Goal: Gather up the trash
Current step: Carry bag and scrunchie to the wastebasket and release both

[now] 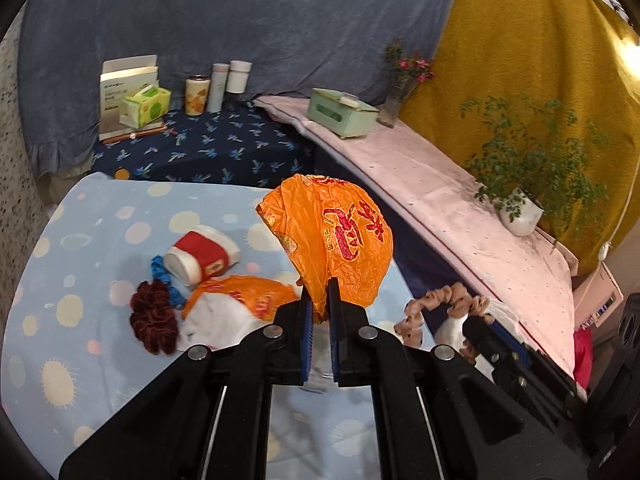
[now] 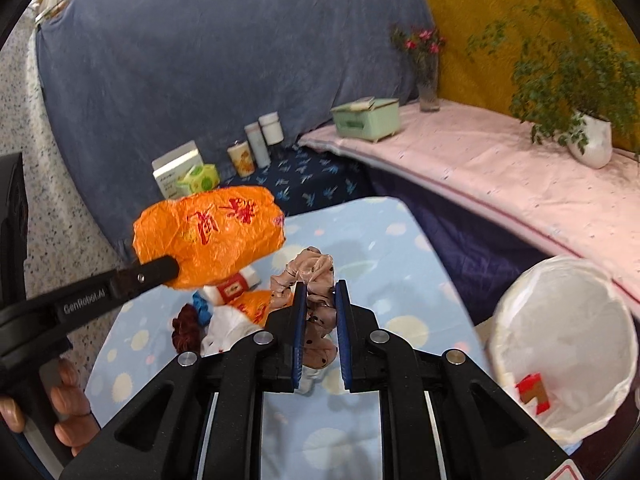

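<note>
Orange plastic bag (image 1: 332, 236) pinched tight in left gripper (image 1: 320, 304), up off the dotted blue sheet (image 1: 80, 280) | right gripper (image 2: 320, 308) clamped on a beige spotted scrunchie (image 2: 316, 280) | white-lined bin (image 2: 560, 340) at right | paper cup (image 1: 200, 256), dark red scrunchie (image 1: 154, 316) on sheet

A light blue sheet with pale dots (image 1: 80, 248) covers the near surface. On it, close together: a red-and-white paper cup on its side (image 1: 202, 258), a blue scrunchie (image 1: 162, 276) just beside it, a dark red scrunchie (image 1: 154, 322), and crumpled white paper with an orange plastic wrapper (image 1: 248, 296) on top. Behind lies a navy cloth with a blue leaf print (image 1: 216, 148), bearing an open box (image 1: 124, 92), a green tissue pack (image 1: 146, 106), a printed can (image 1: 197, 95) and two white bottles (image 1: 230, 80). A pink-covered ledge (image 1: 460, 216) carries a mint-green box (image 1: 340, 112), a glass vase of flowers (image 1: 396, 100) and a potted plant (image 1: 520, 216)
</note>
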`<state>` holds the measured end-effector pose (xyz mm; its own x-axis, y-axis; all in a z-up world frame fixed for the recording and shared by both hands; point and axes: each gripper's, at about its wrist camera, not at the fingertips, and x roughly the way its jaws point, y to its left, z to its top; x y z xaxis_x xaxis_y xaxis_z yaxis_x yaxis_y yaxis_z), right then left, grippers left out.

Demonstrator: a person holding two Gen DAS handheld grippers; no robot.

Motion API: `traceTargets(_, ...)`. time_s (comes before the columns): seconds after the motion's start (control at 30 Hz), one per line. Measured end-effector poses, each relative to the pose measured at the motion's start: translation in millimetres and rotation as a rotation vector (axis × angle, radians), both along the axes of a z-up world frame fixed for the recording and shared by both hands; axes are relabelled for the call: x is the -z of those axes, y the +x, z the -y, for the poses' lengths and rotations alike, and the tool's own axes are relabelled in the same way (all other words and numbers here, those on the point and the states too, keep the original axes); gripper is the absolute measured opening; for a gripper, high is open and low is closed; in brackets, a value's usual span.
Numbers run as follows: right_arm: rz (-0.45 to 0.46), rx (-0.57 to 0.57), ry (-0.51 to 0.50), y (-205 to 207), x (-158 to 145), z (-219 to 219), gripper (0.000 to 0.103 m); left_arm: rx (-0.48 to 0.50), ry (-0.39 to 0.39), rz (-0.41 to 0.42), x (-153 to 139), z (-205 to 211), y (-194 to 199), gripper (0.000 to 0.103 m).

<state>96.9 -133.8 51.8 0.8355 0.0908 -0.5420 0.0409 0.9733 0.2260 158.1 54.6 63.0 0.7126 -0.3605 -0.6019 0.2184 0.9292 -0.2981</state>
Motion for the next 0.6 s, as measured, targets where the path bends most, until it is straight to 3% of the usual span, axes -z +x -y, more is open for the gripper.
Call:
traceTargets(0.23, 0.044, 0.088, 0.003, -26.0, -17.2, 53.6, 0.013, 0.097, 0.012, 0.030, -11.7, 55.2, -23.3, 0.006)
traceTargets(0.6, 0.041, 0.229, 0.030, -55.8, -9.2, 130.0, 0.013, 0.243, 0.044, 0.036, -8.7, 144.1, -49.1, 0.006)
